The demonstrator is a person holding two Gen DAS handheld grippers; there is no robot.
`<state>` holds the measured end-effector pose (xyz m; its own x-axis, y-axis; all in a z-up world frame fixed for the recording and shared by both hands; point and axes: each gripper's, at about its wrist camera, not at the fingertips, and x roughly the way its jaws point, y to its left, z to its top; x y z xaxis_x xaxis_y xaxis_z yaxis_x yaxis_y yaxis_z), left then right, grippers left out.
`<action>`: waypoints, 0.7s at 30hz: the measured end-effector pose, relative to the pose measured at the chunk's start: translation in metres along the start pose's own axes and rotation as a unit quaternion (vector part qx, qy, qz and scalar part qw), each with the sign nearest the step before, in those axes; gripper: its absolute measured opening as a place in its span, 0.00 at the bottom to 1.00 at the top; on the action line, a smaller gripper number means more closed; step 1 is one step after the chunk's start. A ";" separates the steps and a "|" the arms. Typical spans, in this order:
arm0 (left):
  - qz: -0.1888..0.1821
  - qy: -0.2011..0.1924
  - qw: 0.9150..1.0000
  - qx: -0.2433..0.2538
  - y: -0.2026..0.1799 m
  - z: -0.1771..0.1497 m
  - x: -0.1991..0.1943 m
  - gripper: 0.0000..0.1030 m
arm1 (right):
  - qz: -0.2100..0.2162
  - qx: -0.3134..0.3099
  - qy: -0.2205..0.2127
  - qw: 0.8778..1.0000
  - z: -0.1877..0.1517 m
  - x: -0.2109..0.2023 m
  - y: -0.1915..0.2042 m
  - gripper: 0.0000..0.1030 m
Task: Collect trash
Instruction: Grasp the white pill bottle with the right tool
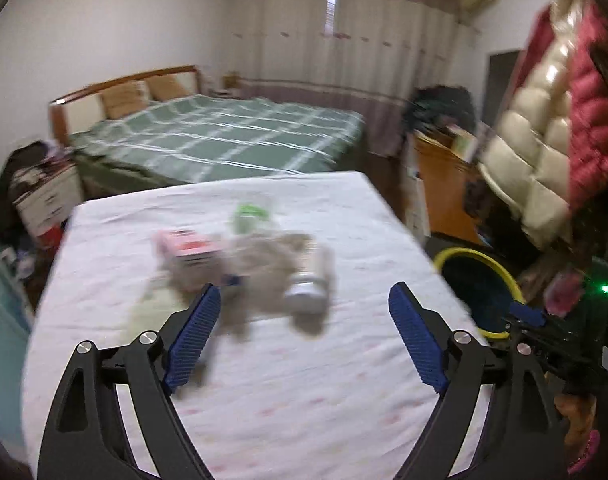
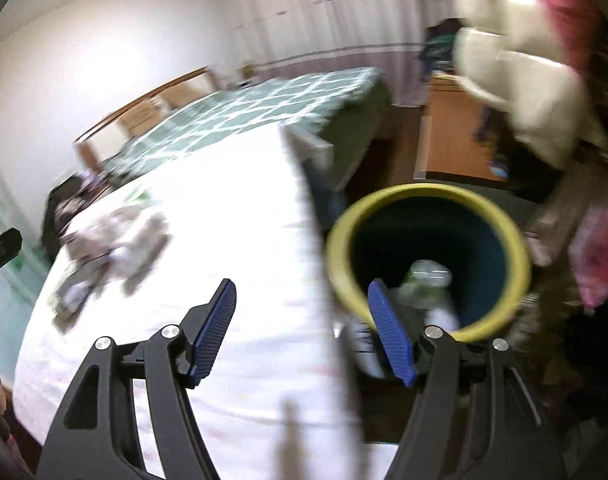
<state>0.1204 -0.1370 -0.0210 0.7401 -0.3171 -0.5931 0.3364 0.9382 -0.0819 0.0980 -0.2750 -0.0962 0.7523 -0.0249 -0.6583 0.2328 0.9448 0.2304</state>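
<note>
Crumpled paper (image 1: 263, 264) beside can (image 1: 310, 280): light, soft, pinchable anywhere; both tongs, left (image 1: 304, 312) and right (image 2: 301, 308), apart, empty.

Table covered in a white cloth (image 1: 263, 380) with faint pink marks, a blurred heap of trash near its middle, a pink-and-white carton (image 1: 185, 250), crumpled grey paper (image 1: 259, 264), a pale cylindrical can (image 1: 312, 284) lying on its side, a green-and-white wrapper (image 1: 249, 216) behind them
</note>
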 end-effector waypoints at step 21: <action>0.006 0.013 0.996 -0.083 0.089 -0.042 -0.008 0.83 | 0.050 -0.036 0.101 0.993 0.030 0.141 0.164 0.63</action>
<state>0.1201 -0.0456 -0.0571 0.7280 -0.3039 -0.6145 0.2244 0.9526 -0.2051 0.2603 -0.1336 -0.1301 0.6294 0.1288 -0.7663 0.1129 0.9605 0.2542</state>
